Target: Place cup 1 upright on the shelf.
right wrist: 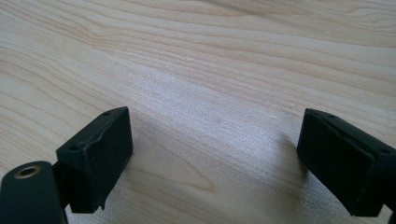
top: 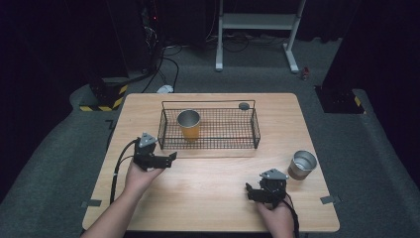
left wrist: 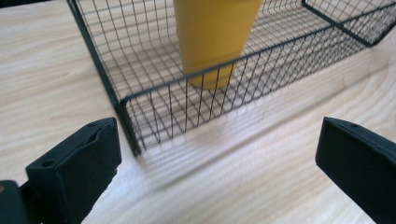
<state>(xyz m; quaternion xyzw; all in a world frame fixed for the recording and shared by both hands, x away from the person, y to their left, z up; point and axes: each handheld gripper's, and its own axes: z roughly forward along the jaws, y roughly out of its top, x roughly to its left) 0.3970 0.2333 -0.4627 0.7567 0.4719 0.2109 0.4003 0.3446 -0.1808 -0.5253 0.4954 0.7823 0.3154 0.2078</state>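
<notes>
A yellow cup with a metal rim [top: 188, 123] stands upright in the left part of a black wire basket [top: 208, 144] at the middle of the wooden table. My left gripper [top: 168, 159] is open just in front of the basket's near left corner, empty. In the left gripper view the yellow cup [left wrist: 214, 39] stands behind the basket's wire wall [left wrist: 154, 112], with the left gripper [left wrist: 217, 163] wide open. A silver metal cup [top: 302, 164] stands on the table at the right. My right gripper [top: 250, 191], left of that cup, is open over bare wood; in its own view the right gripper [right wrist: 215, 161] holds nothing.
A small dark round object [top: 243, 105] lies at the basket's far right corner. A white frame [top: 257, 29] and cables stand on the floor beyond the table. Bare wood [top: 213, 178] lies between the two grippers.
</notes>
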